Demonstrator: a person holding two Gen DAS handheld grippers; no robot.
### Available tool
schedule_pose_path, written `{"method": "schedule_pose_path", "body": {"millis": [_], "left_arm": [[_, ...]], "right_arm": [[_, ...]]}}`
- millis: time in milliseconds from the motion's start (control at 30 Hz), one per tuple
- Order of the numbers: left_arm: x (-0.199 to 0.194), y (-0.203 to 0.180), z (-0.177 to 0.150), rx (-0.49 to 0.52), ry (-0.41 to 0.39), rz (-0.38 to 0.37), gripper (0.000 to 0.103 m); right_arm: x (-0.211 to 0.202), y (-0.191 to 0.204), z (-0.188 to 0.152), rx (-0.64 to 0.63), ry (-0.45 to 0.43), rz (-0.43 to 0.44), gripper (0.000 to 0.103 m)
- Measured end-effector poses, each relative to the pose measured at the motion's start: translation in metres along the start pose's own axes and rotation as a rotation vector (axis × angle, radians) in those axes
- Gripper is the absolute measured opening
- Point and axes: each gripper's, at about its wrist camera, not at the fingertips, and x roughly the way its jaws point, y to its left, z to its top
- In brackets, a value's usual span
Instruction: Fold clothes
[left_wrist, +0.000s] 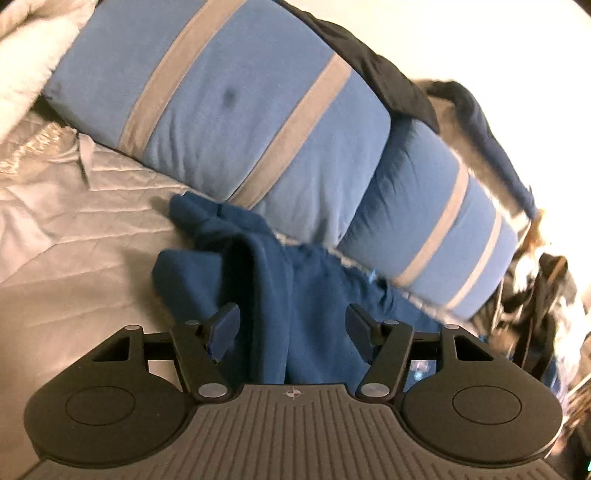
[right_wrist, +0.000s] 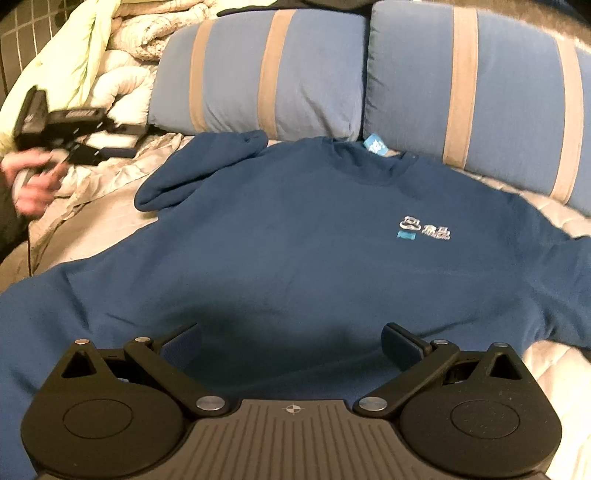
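A dark blue sweatshirt lies spread front up on the bed, with a small logo on the chest and a neck label toward the pillows. Its left sleeve is bunched near the left pillow. My right gripper hovers open over the lower hem with nothing pinched. In the left wrist view the crumpled sleeve lies under and between the fingers of my open left gripper, and the pads stand clear of the cloth. A hand holds that left gripper at the far left, blurred.
Two blue pillows with beige stripes line the back of the bed. A white comforter is piled at the back left. A dark garment lies on the pillows. The quilted bedspread shows left of the sleeve; clutter lies beyond the bed's right edge.
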Motion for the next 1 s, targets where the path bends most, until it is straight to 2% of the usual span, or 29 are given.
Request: {"method": "schedule_pose_path", "body": {"millis": [200,367,433,467,500,533,633,767,900,1000], "left_arm": [[0.040,0.031,0.014,-0.176,0.002,-0.033,0.061],[0.073,0.043,0.020,-0.231,0.020,-0.040,0.056],[0.085,0.046,0.022,-0.248,0.031,-0.035,0.048],[0.087,0.047,0.022,-0.258,0.028,-0.031,0.025],[0.090,0.048,0.022,-0.268,0.026,-0.028,0.006],[0.092,0.049,0.022,-0.278,0.023,-0.024,0.006],[0.079,0.048,0.030,-0.298,-0.065,0.001,0.006],[0.035,0.037,0.044,-0.282,-0.182,0.061,0.006],[-0.023,0.015,0.058,-0.208,-0.284,0.139,0.006],[-0.049,-0.016,0.061,-0.096,-0.313,0.168,0.006]], "right_arm": [[-0.001,-0.001,-0.001,0.006,-0.015,-0.021,0.103],[0.001,-0.001,0.000,0.009,-0.007,-0.014,0.103],[0.002,-0.001,0.000,0.012,-0.003,-0.008,0.103],[0.003,-0.002,0.000,0.015,-0.001,-0.005,0.103],[0.003,-0.003,0.000,0.019,0.002,-0.001,0.103],[0.004,-0.004,0.000,0.024,0.004,0.003,0.103],[0.004,-0.006,0.000,0.038,0.003,0.010,0.103],[0.003,-0.006,-0.001,0.049,-0.007,0.014,0.103],[0.003,-0.006,-0.001,0.046,-0.003,0.022,0.103],[0.002,-0.005,0.000,0.040,-0.006,0.023,0.103]]}}
